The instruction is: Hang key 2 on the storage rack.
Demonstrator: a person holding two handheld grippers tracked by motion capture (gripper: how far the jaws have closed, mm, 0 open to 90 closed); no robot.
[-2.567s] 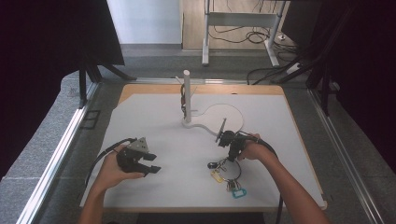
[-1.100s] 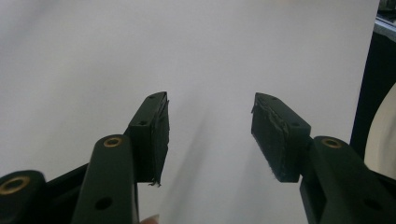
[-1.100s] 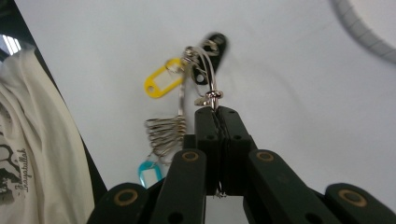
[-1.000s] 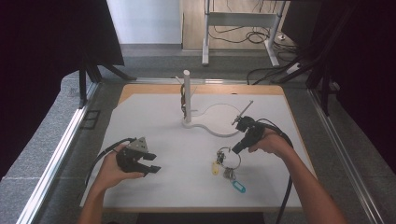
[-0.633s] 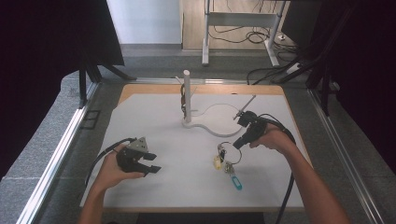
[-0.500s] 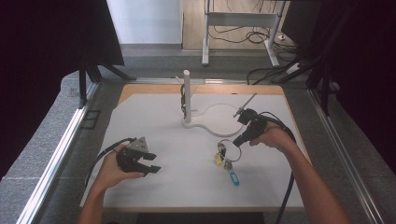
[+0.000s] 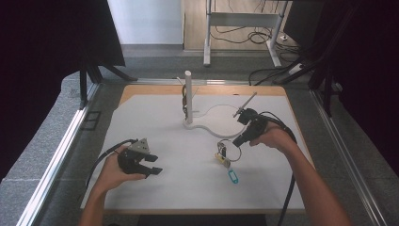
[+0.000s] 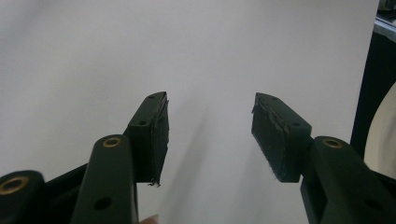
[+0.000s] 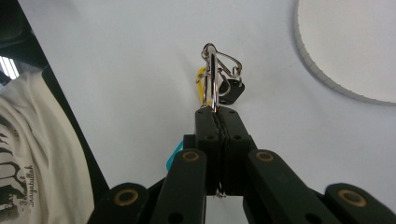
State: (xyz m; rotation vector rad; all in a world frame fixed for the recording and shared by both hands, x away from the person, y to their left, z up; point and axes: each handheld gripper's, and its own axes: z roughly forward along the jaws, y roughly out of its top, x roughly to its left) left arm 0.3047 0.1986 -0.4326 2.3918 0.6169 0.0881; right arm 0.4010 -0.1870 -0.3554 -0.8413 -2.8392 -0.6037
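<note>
From above, my right gripper [image 7: 236,141] has the key ring [image 7: 229,149] lifted off the white mat [image 7: 155,117]; a couple of seconds ago the bunch lay nearer my edge of the table, and since then I have carried it up and toward the stand [image 7: 188,96] with its white post. The keys [image 7: 222,157] and the blue tag [image 7: 233,176] hang or trail below the ring, the tag near or on the mat. I judge this to be the carry toward a peg on the post, with the hanging itself not yet done. My right forearm comes in from the lower right, wrist bent so the tool points left and down. My left gripper [image 7: 153,165] rests low at the near left of the mat, well apart from the keys, just where it was before.

Looking along the left gripper [image 8: 208,135], its jaws stand wide apart with nothing but bare mat between them.

Along the right gripper [image 9: 216,116], the jaws are pressed together on the edge of the metal key ring [image 9: 212,77], which stands up from the tips. A black key [image 9: 230,90] and a yellow bit dangle beyond it, the blue tag [image 9: 173,156] peeks out beside the left jaw, and the stand's round base [image 9: 350,46] lies off at upper right.
</note>
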